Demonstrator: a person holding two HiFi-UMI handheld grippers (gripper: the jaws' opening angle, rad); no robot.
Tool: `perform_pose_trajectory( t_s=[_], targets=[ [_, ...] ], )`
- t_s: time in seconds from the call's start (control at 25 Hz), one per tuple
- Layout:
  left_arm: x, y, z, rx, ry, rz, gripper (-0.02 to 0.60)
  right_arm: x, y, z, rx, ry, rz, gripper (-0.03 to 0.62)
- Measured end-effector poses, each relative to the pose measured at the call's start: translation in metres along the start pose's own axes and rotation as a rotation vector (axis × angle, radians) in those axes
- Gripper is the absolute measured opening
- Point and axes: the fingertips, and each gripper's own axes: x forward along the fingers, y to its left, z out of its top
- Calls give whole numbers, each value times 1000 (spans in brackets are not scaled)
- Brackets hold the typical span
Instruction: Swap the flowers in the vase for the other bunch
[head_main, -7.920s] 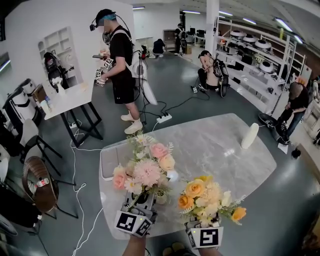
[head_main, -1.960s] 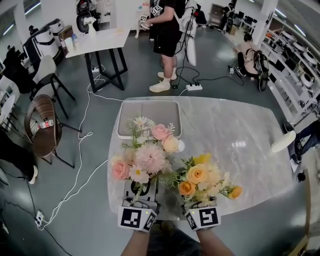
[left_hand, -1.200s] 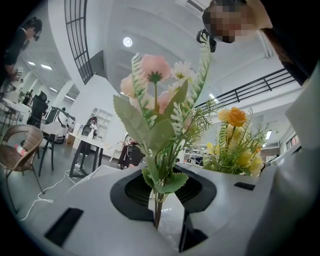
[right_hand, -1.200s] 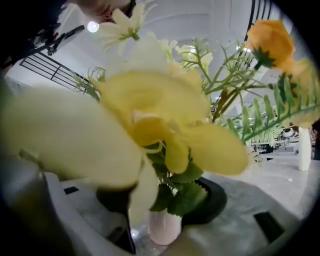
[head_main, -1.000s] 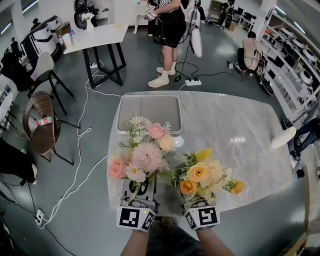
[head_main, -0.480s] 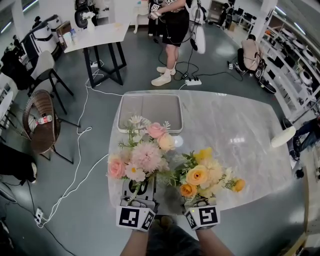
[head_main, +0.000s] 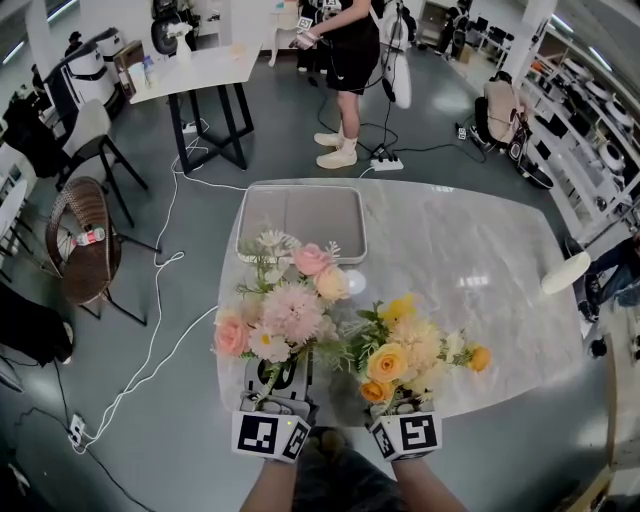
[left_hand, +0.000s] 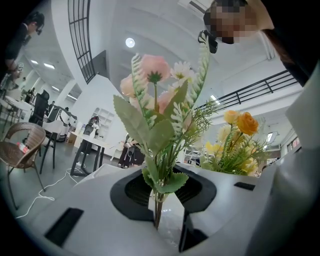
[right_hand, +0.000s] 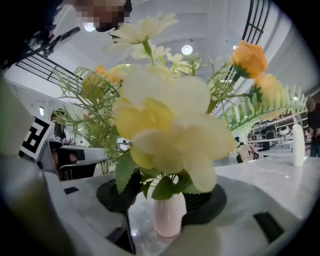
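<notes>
My left gripper is shut on the green stems of a pink and peach bunch, held upright over the near edge of the marble table. Beside it on the right, a yellow and orange bunch stands in a small pale pink vase. The vase sits on the tabletop between the jaws of my right gripper, which close around it. The head view hides the vase under the blooms.
A shallow grey tray lies at the table's far side. A white bottle-like object sits at the right edge. Beyond stand a person, a white desk and a wicker chair, with cables on the floor.
The yellow bunch has shifted slightly, its orange rose now lower and its far right bloom higher. The pink bunch and both grippers stay put. The person in the background has stepped right.
</notes>
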Motion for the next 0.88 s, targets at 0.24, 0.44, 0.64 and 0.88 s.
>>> perform_pose_trajectory(
  t_s=[0.24, 0.44, 0.64, 0.88],
  targets=[
    [-4, 0, -2, -2, -1, 0, 106, -6, 0, -5, 3, 8, -7, 244],
    [-2, -1, -1, -3, -2, -2, 106, -5, -2, -5, 9, 9, -12, 243],
    [-12, 3, -4, -1, -1, -8, 106, -10, 8, -11, 7, 12, -13, 242],
    [-19, 3, -4, 1, 4, -6, 106, -16, 11, -14, 18, 17, -17, 243]
  ],
)
